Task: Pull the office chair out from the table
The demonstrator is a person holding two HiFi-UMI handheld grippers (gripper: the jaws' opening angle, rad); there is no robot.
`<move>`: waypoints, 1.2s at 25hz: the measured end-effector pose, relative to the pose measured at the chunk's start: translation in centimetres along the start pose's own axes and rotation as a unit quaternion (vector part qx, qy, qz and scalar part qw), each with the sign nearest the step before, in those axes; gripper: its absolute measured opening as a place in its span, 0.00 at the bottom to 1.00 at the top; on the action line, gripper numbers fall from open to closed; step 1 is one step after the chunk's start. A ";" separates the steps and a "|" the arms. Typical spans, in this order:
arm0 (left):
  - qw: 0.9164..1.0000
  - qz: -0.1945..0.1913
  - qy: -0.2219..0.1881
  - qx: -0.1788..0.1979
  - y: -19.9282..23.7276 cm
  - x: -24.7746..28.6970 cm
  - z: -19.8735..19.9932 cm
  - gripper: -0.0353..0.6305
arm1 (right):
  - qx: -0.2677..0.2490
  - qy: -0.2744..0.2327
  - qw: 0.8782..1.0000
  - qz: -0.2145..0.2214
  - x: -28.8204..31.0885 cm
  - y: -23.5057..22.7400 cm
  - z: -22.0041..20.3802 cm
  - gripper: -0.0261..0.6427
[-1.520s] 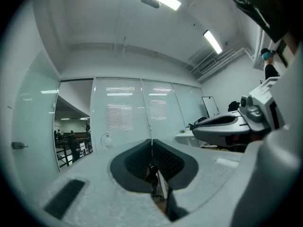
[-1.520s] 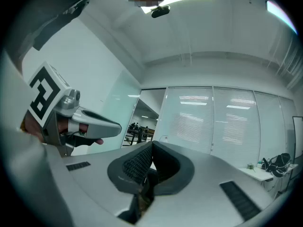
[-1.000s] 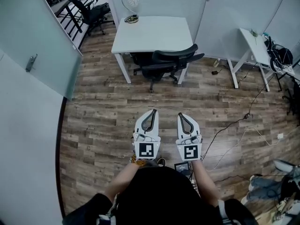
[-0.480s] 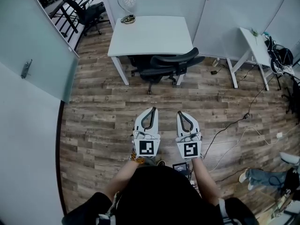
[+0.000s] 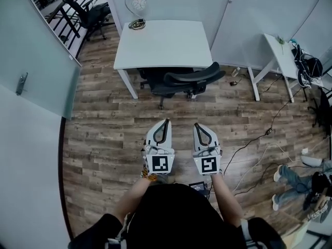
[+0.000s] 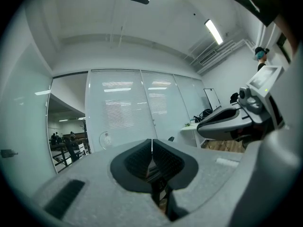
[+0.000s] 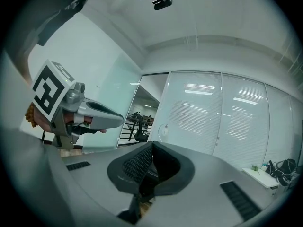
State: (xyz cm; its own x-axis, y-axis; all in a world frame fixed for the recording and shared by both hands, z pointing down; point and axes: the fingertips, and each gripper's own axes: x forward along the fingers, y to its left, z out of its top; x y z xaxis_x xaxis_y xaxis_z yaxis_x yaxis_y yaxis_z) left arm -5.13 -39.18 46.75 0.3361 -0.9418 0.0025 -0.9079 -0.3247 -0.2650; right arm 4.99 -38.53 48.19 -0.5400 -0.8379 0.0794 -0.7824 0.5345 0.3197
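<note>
While I walk the rig toward the table (image 5: 163, 40), the head view shows the gap closing. Over the last second the table and the chair (image 5: 181, 81) have grown larger and slid down toward my grippers. The strip of floor (image 5: 114, 134) in front of the table has shrunk with it.

Against the table the chair has not shifted at all. It stands at the table's near edge, seat tucked under the top. Its backrest (image 5: 197, 75) sits just outside that edge, angled toward the table's right leg.

My left gripper (image 5: 166, 122) and right gripper (image 5: 197, 125) ride side by side on the near side of the table. Both point level at the chair and are well apart from it. Each gripper's own view shows its jaws pressed fully together with nothing between them, as they were a second ago.

So I judge the task barely begun: this is only the approach, and no pull has started. To go on I would cover the remaining floor, spread at least one pair of jaws, and take the backrest's top rim before drawing it away from the table.

A cable (image 5: 249, 144) trails over the floor right of the table. I would keep my backward path and the chair's wheels away from it, since the chair may roll off line.
</note>
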 end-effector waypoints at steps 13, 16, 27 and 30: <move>1.000 -0.010 0.007 0.022 5.8 7.6 -2.8 0.09 | -0.017 0.028 0.999 -0.011 8.6 -3.5 -1.6 0.05; 1.000 -0.015 0.010 0.022 6.9 9.2 -3.8 0.09 | -0.025 0.045 0.998 -0.020 10.0 -4.6 -2.6 0.05; 0.997 -0.029 0.041 0.051 7.6 14.3 -6.6 0.09 | -0.055 0.079 0.995 -0.008 13.4 -10.3 -7.0 0.05; 0.996 -0.026 0.050 0.063 6.8 16.1 -7.1 0.09 | -0.071 0.088 0.993 0.021 14.5 -12.6 -9.2 0.05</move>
State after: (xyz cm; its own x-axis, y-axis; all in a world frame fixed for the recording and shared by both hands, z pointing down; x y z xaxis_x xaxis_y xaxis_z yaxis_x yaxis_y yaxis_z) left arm -7.71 -57.18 51.86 0.3503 -0.9296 0.1146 -0.8490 -0.3668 -0.3803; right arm 9.90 -58.38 54.05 -0.4982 -0.8286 0.2554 -0.7022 0.5584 0.4418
